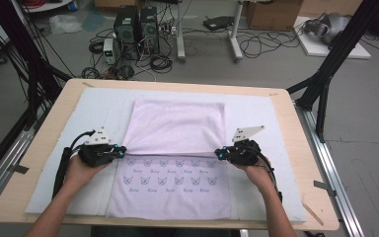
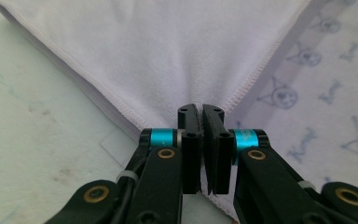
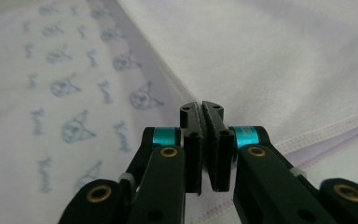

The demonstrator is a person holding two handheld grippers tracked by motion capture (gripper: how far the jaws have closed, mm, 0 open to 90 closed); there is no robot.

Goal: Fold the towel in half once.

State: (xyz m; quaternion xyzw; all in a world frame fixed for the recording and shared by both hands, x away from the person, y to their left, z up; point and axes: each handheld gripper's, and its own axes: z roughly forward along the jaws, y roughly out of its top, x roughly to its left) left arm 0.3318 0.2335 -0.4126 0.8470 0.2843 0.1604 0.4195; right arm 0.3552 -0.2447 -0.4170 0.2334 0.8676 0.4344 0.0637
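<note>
A pale lilac towel (image 1: 175, 126) lies on the white mat, its far half folded toward me over the near half, which is printed with small blue figures (image 1: 170, 180). My left gripper (image 1: 123, 152) is at the left end of the folded edge. In the left gripper view its jaws (image 2: 201, 111) are shut on the towel corner (image 2: 168, 60), whose hemmed edges run into them. My right gripper (image 1: 218, 154) is at the right end of that edge. In the right gripper view the jaws (image 3: 201, 108) are pressed together on the towel's hemmed corner (image 3: 284, 70).
The white mat (image 1: 94, 111) covers most of the wooden table (image 1: 54, 123), with bare wood as a margin around it. Black frame posts (image 1: 325, 74) stand at the table's back corners. Computer towers (image 1: 135, 27) and cables lie on the floor behind.
</note>
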